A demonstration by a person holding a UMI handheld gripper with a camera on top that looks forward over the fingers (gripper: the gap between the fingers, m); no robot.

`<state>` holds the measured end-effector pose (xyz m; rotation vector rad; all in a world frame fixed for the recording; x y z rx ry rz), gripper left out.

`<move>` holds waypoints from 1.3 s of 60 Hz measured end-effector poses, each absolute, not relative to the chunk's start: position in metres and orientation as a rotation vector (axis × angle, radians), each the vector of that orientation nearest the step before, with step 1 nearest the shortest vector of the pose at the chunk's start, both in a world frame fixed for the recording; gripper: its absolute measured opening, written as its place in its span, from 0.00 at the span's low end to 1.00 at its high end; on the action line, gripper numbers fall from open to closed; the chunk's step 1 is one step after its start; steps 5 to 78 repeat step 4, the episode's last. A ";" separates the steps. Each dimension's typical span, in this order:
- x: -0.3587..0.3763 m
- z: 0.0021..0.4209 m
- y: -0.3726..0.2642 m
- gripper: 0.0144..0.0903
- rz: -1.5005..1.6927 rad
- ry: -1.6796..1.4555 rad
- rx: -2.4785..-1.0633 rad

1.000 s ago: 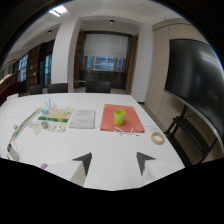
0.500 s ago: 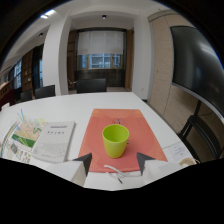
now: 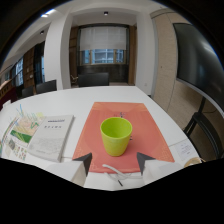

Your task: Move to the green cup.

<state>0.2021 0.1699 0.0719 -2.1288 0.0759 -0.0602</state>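
The hand-held gripper (image 3: 114, 161) has its fingers spread, and the lime-green plastic cup (image 3: 116, 135) stands just ahead of them on the orange rectangular placemat (image 3: 122, 127), with bare mat around it. Grey booklets (image 3: 49, 136) lie well aside on the white worktop (image 3: 75, 100).

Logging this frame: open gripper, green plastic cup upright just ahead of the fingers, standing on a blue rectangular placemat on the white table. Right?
Not quite: the rectangular placemat is orange-red, not blue, as the gripper view shows. The rest holds: the green plastic cup stands upright on it, on the white table, just ahead of the open gripper, whose fingers are apart and not touching it.
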 end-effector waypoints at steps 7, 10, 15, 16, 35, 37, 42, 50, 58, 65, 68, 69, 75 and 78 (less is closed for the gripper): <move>0.204 0.072 0.170 0.93 -0.066 0.068 -2.130; 0.204 0.072 0.170 0.93 -0.066 0.068 -2.130; 0.204 0.072 0.170 0.93 -0.066 0.068 -2.130; 0.204 0.072 0.170 0.93 -0.066 0.068 -2.130; 0.204 0.072 0.170 0.93 -0.066 0.068 -2.130; 0.204 0.072 0.170 0.93 -0.066 0.068 -2.130; 0.204 0.072 0.170 0.93 -0.066 0.068 -2.130; 0.204 0.072 0.170 0.93 -0.066 0.068 -2.130; 0.204 0.072 0.170 0.93 -0.066 0.068 -2.130; 0.204 0.072 0.170 0.93 -0.066 0.068 -2.130; 0.204 0.072 0.170 0.93 -0.066 0.068 -2.130; 0.204 0.072 0.170 0.93 -0.066 0.068 -2.130; 0.204 0.072 0.170 0.93 -0.066 0.068 -2.130; 0.204 0.072 0.170 0.93 -0.066 0.068 -2.130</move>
